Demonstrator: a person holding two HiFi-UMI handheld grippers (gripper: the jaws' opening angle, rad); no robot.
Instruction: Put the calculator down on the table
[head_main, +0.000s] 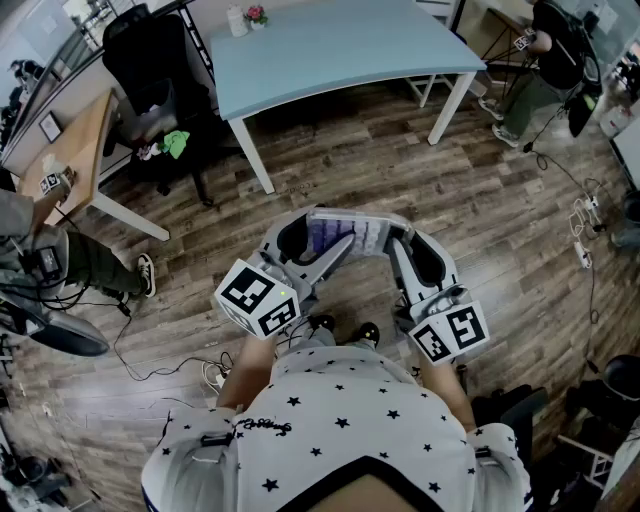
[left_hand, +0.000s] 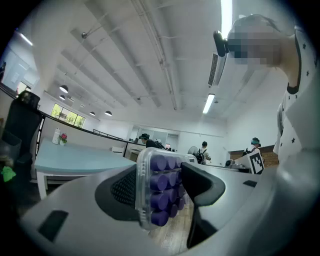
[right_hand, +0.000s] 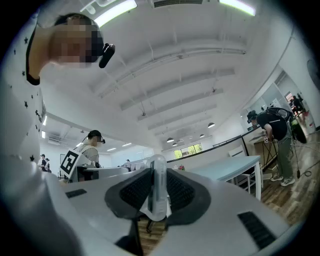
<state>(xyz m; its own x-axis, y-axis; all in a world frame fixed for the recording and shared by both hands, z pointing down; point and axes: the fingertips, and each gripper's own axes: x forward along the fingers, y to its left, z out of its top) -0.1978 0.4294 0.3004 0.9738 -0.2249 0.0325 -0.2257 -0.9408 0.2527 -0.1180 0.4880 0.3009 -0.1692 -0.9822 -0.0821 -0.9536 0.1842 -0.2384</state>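
Above a wooden floor (head_main: 350, 170), short of the pale blue table (head_main: 330, 45), the calculator (head_main: 362, 236) is held up in the air. The left gripper (left_hand: 167, 185) clamps one end, its pads on the back and the purple keys; the right gripper (right_hand: 156, 192) pinches the other end's thin edge

Ceiling strip lights (left_hand: 209, 103) shine bright; fisheye edges darken, warp

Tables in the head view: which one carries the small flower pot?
The light blue table ahead; the pot stands at its far edge. The wooden desk at left shows none.
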